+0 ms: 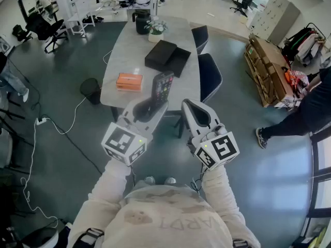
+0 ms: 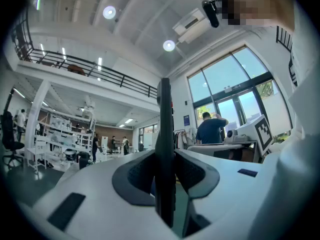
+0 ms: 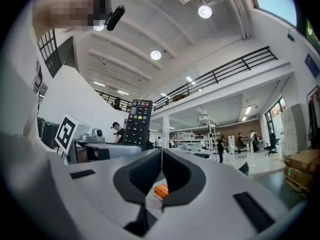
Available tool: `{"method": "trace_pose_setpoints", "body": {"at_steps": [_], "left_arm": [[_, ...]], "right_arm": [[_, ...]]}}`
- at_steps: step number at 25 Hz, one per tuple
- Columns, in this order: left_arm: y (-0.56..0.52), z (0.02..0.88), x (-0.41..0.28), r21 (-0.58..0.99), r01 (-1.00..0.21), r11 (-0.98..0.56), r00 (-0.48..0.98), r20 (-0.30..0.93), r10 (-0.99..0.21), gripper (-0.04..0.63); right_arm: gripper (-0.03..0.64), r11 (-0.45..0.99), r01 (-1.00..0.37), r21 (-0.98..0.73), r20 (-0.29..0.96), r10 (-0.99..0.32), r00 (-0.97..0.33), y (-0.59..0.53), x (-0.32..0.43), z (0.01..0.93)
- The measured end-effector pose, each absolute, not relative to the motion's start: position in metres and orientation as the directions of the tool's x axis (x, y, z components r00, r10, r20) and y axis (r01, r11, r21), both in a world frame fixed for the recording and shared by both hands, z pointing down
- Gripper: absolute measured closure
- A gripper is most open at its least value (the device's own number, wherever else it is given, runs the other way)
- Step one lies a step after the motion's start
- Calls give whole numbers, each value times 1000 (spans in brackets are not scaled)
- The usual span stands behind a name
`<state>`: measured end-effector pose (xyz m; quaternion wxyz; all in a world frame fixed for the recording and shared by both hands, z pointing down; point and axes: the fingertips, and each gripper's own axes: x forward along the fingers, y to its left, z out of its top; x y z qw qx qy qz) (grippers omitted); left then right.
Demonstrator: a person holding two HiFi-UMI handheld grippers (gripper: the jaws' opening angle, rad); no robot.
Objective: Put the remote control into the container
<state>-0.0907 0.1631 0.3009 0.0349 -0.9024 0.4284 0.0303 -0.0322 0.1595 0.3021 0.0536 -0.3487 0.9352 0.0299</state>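
Two grippers are up in front of the person, near the end of a long white table (image 1: 129,50). The left gripper (image 1: 150,107) grasps the remote control (image 1: 162,88) by its lower end, so the remote stands upright, edge-on between the pads, over the table's near end as seen from the head. The right gripper (image 1: 190,110) is just beside it, jaws pressed together on nothing. Farther along the table sits the black container (image 1: 161,53) (an orange box (image 1: 129,81) lies nearer, to its left), well apart from the remote.
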Motion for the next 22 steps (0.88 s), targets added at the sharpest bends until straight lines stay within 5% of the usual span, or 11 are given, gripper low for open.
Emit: {"method": "trace_pose_setpoints", "body": {"at_steps": [22], "left_arm": [[138, 310, -63, 1, -775, -632, 632, -35, -774, 486]], "right_arm": [[599, 791, -611, 8, -176, -601, -780, 160, 0, 289]]}}
